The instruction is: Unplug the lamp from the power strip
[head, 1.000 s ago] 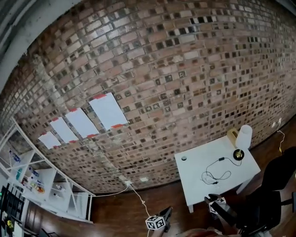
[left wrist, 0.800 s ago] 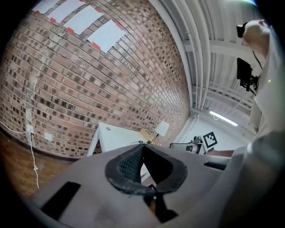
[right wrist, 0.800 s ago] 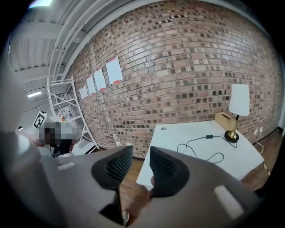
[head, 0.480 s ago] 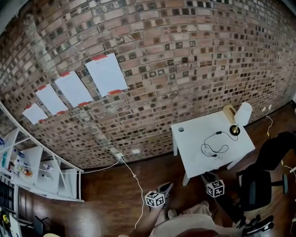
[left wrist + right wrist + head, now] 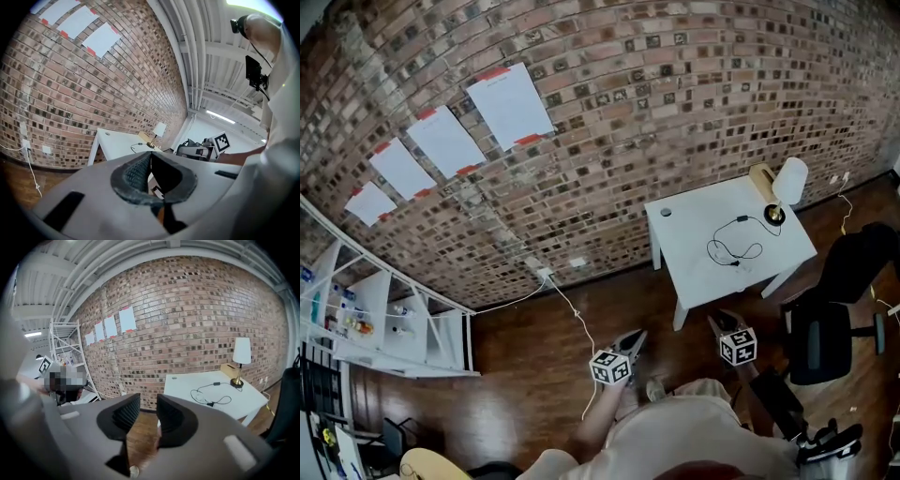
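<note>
White table against brick wall, lamp at corner, chair beside

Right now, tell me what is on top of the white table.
On the table: a lamp, its black cord looped, a tan box, a round spot by a corner. The lamp hides part of the box; no power strip shows.
</note>
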